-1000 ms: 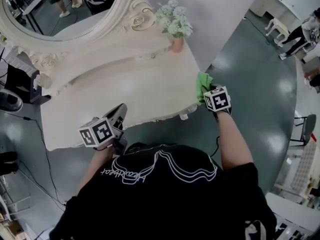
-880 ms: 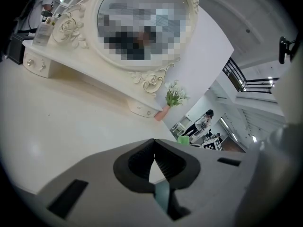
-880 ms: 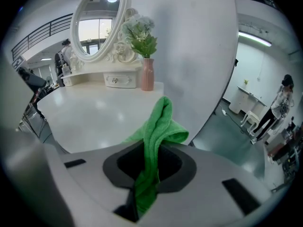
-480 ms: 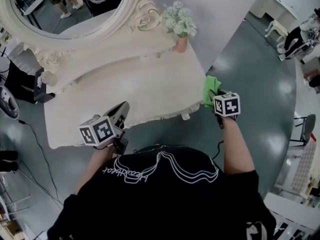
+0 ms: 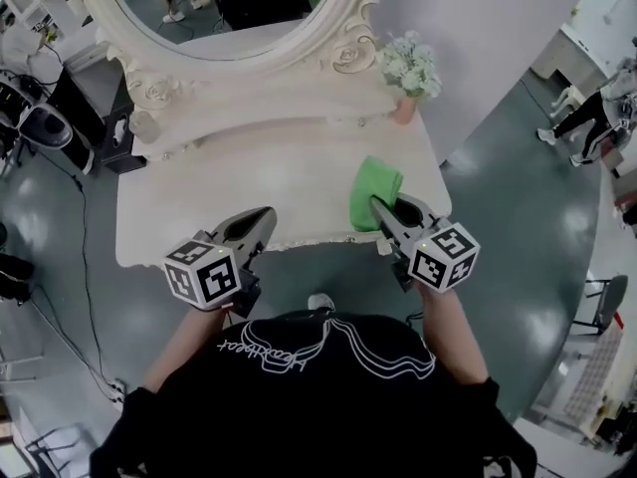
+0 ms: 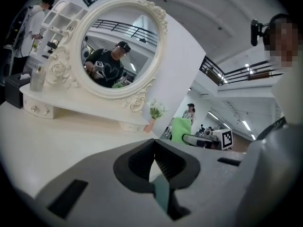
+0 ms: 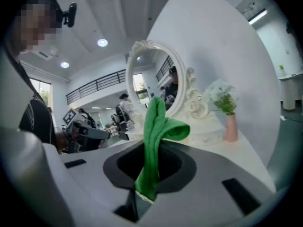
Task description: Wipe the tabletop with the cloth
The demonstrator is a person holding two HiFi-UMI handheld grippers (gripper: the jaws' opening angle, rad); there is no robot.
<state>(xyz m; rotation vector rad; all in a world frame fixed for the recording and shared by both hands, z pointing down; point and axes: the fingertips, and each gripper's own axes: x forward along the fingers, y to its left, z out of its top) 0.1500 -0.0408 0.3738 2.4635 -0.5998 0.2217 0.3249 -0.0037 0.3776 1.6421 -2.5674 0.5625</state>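
A green cloth (image 5: pixel 372 193) hangs folded over the front right part of the cream tabletop (image 5: pixel 269 182). My right gripper (image 5: pixel 381 208) is shut on the cloth (image 7: pixel 156 141), which stands up between its jaws. At the table's front left edge my left gripper (image 5: pixel 261 219) is shut, its jaws meeting with nothing between them (image 6: pixel 154 159). The left gripper view shows the cloth (image 6: pixel 180 129) and the right gripper off to its right.
An ornate oval mirror (image 5: pixel 224 13) stands at the back of the table on a raised drawer shelf (image 5: pixel 249 98). A pink vase of white flowers (image 5: pixel 406 78) sits at the back right corner. Dark equipment and cables (image 5: pixel 45 127) lie on the floor at left. A person (image 5: pixel 587 113) walks at far right.
The right gripper has carried the cloth from beyond the table's right edge leftward over the tabletop. The head view has shifted right and forward. The left gripper stayed at the front edge.
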